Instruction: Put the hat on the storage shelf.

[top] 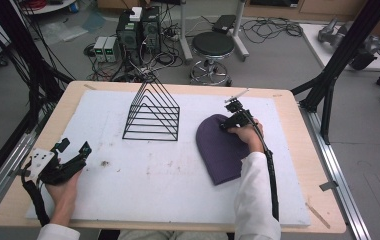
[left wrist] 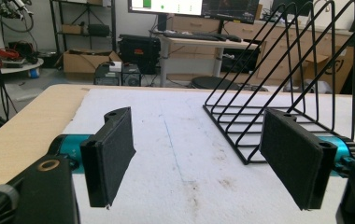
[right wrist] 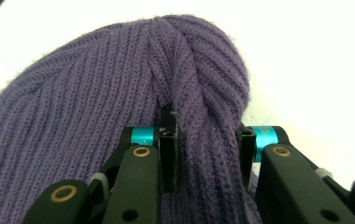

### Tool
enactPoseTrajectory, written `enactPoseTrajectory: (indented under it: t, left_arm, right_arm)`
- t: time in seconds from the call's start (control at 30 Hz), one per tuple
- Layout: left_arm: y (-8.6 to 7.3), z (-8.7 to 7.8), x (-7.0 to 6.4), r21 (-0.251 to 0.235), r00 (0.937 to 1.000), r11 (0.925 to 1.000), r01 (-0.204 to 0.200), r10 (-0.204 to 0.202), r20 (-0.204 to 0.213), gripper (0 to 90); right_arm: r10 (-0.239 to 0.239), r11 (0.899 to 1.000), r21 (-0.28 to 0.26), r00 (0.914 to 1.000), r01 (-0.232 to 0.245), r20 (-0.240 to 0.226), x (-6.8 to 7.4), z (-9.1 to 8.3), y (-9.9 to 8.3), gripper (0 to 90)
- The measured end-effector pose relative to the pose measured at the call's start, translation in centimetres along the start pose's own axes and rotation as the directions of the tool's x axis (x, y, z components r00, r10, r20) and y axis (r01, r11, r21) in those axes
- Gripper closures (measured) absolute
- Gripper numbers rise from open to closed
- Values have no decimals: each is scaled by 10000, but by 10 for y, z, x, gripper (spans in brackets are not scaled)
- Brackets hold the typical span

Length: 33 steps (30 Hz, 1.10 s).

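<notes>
A purple knitted beanie (top: 219,150) lies flat on the white mat, right of centre. My right gripper (top: 226,125) rests on its rounded top end. In the right gripper view a raised ridge of the beanie (right wrist: 199,116) is pinched between the two black jaws, so this gripper (right wrist: 207,154) is shut on the knit. My left gripper (top: 73,147) sits near the mat's left edge, held low over the table. Its pads (left wrist: 112,149) stand wide apart with nothing between them.
A black wire rack (top: 153,112) of triangular dividers stands upright on the white mat (top: 143,185) at centre back, also seen as the rack (left wrist: 278,70) ahead and right of the left gripper. The wooden table edge (top: 18,200) borders the mat. A stool and cables lie beyond.
</notes>
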<state>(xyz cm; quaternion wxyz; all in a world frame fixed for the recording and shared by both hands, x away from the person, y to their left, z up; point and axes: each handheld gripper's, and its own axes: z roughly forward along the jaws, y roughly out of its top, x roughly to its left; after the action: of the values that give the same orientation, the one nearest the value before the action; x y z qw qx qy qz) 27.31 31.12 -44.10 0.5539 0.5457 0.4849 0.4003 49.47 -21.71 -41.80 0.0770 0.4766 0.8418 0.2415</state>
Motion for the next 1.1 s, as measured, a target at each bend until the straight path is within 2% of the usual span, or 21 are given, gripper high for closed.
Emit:
enactPoseTrajectory:
  t: [0.2, 0.53, 0.67, 0.87, 0.97, 1.03, 1.1]
  left_arm:
    - [0, 1, 0, 15, 10000, 10000, 18, -18, 21, 264]
    - [0, -1, -2, -32, 9999, 10000, -26, 27, 107, 268]
    - [0, -1, -1, -40, 9999, 10000, -31, 31, 122, 268]
    - [0, -1, -2, -41, 9998, 10000, 16, -15, 176, 268]
    - [0, -1, -2, -32, 9998, 10000, -24, 25, 197, 268]
    - [0, -1, -2, -31, 9998, 10000, -19, 19, 205, 268]
    - [0, 0, -3, -38, 9998, 10000, -21, 21, 213, 268]
  right_arm:
    - [76, 10000, -33, 10000, -76, 65, 1, 0, 0, 725]
    - [-325, 9985, -412, 9981, 347, 526, 6, -5, -3, 732]
    - [-484, 9968, -607, 9975, 515, 518, 8, -12, -4, 732]
    - [-559, 9884, -1392, 9977, 607, 382, 13, -29, -7, 731]
    - [-743, 9789, -1886, 9968, 782, 279, 17, -37, -12, 729]
    - [-767, 9766, -1999, 9969, 790, 192, 19, -39, -13, 729]
    - [-777, 9674, -2394, 9966, 823, 283, 24, -48, -18, 728]
